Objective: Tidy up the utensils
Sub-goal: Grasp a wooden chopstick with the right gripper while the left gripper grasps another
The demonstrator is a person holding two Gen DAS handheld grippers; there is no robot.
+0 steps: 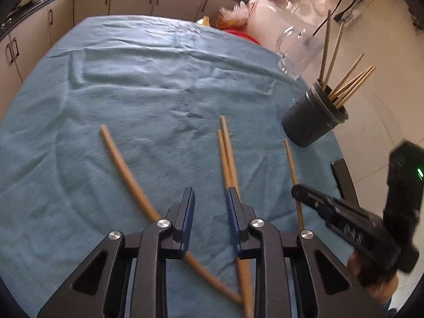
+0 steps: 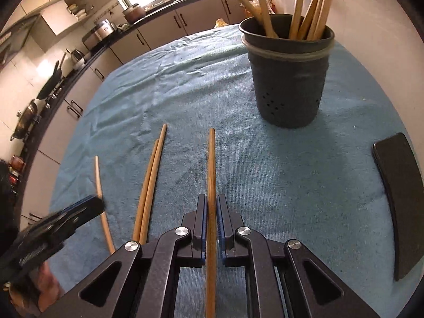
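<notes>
The near ends of the loose sticks are cut off by the frame edge or hidden under the gripper bodies, and a clear glass mug (image 1: pixel 294 50) at the far right edge of the surface is blurred. The right gripper (image 2: pixel 211 206) slopes steeply down toward the blue towel-covered surface (image 2: pixel 185 84), its blue-padded jaws pressed onto a single tan wooden chopstick (image 2: pixel 211 164), whose long axis runs straight away from the camera, its free end toward the dark grey perforated utensil holder (image 2: pixel 290 84). That holder stands upright on the cloth ahead and slightly right, with several wooden chopsticks fanning out of its top. A flat black slab (image 2: pixel 397 198) lies near the right edge. The left gripper (image 1: pixel 210 198) also tilts downward, its jaws partly apart with bare cloth between them; no pad presses on anything, though a pair of tan chopsticks (image 1: pixel 225 156) passes under its right finger, pointing away. A curved tan stick (image 1: pixel 124 169) runs diagonally beneath its left finger, far end up and left.
</notes>
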